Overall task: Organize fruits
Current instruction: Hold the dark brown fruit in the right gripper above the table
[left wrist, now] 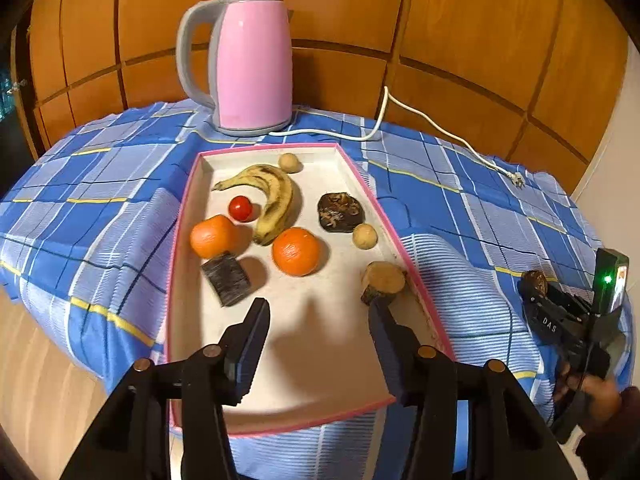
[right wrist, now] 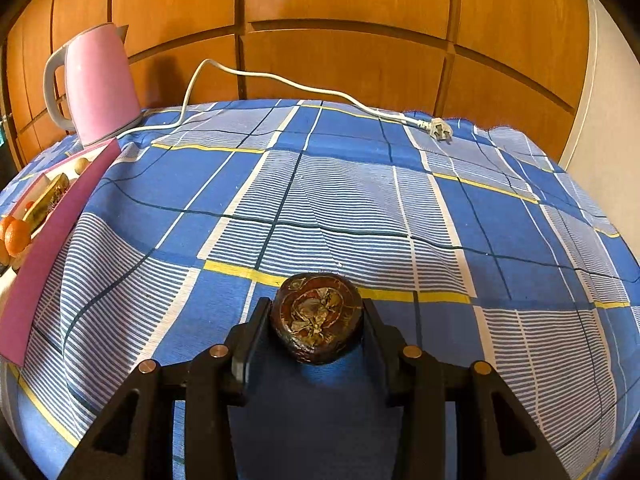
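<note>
Left gripper (left wrist: 318, 312) hangs over the near end of the pink-rimmed tray (left wrist: 404, 248), pitched steeply downward; its jaws are spread with nothing between them, the right fingertip (left wrist: 378, 308) just at the near edge of a tan cut root piece (left wrist: 384, 280) lying against the tray's right rim. Right gripper (right wrist: 316, 320) sits well to the right of the tray over the blue checked cloth (right wrist: 360, 208), also angled down, and pinches a dark round fruit slice (right wrist: 317, 322) flat between both pads; its face is reddish-brown with a pale dried, star-like centre and a blackish rind. In the left wrist view that gripper (left wrist: 536, 286) shows at the far right, a hand (left wrist: 592, 392) around its handle. Tray contents: a spotted banana (left wrist: 272, 200) curving through the middle, a cherry tomato (left wrist: 240, 208) just left of it, one orange (left wrist: 214, 236) near the left rim and a second orange (left wrist: 296, 251) at the banana's near tip, a dark rectangular chunk (left wrist: 227, 280) touching the left orange, another dark round slice (left wrist: 340, 212) right of the banana, one small tan ball (left wrist: 365, 236) beside that slice and another (left wrist: 290, 162) at the far end. Pink kettle (left wrist: 248, 68) stands beyond the tray, its white cord (left wrist: 420, 120) trailing right across the cloth.
</note>
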